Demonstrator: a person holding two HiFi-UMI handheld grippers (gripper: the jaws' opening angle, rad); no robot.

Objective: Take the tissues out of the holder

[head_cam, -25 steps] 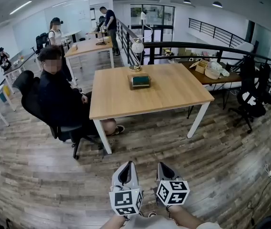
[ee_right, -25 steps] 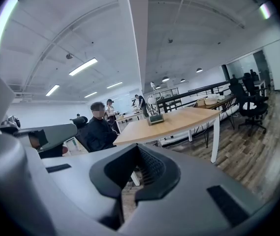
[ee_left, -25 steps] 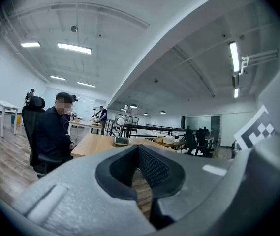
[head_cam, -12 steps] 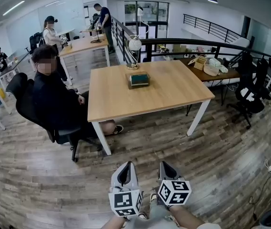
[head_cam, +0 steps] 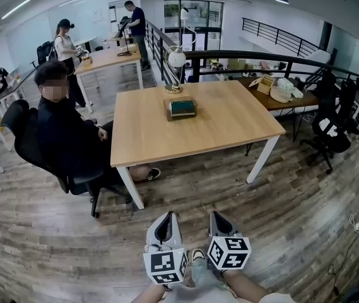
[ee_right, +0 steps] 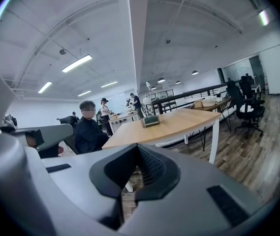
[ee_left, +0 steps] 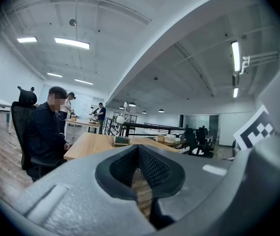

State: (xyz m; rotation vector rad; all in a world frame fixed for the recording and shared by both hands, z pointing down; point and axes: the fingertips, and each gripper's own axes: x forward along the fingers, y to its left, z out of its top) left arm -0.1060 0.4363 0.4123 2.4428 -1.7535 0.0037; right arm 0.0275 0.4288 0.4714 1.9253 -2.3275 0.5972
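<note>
Hovering above floor [head_cam: 53,245]: left gripper [head_cam: 168,220], right gripper [head_cam: 217,219], jaws clenched, empty; tissue holder [head_cam: 183,108] on table [head_cam: 229,128], well apart.

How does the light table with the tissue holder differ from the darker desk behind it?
The light table is pale and nearly bare, carrying a tissue holder and a lamp; the darker desk is brown and cluttered with a basket and white items. The light table stands nearer, the darker desk beside the railing. Both are wooden.
</note>
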